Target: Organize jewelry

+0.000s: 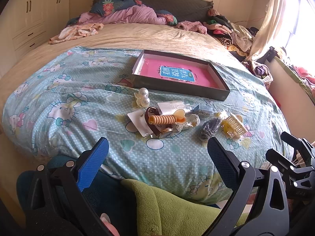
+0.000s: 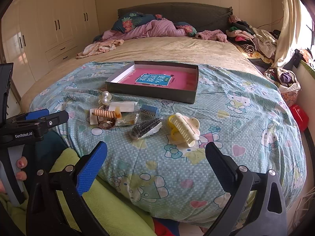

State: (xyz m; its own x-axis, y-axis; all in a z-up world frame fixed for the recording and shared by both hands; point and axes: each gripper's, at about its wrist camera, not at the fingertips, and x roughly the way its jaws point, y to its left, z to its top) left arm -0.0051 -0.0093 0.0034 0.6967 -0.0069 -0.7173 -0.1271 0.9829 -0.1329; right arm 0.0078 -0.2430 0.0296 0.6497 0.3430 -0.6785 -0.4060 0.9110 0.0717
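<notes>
while both tools hang back at the near edge of the bed, nothing is gripped: the left gripper [image 1: 157, 157] stands wide and empty, and the right gripper [image 2: 156, 161] likewise. the jewelry lies loose on the patterned quilt [image 2: 226, 118], at twelve o'clock from each claw. the cream hair claw [image 2: 185, 128] sits nearest the right tool, the dark packet [image 2: 145, 130] at its nine o'clock, the spiral band [image 1: 162, 119] and pearl clip [image 1: 142, 97] beyond. the open box [image 1: 177, 74] waits farther back, likely the intended receptacle. judged: sorting not yet begun.
</notes>
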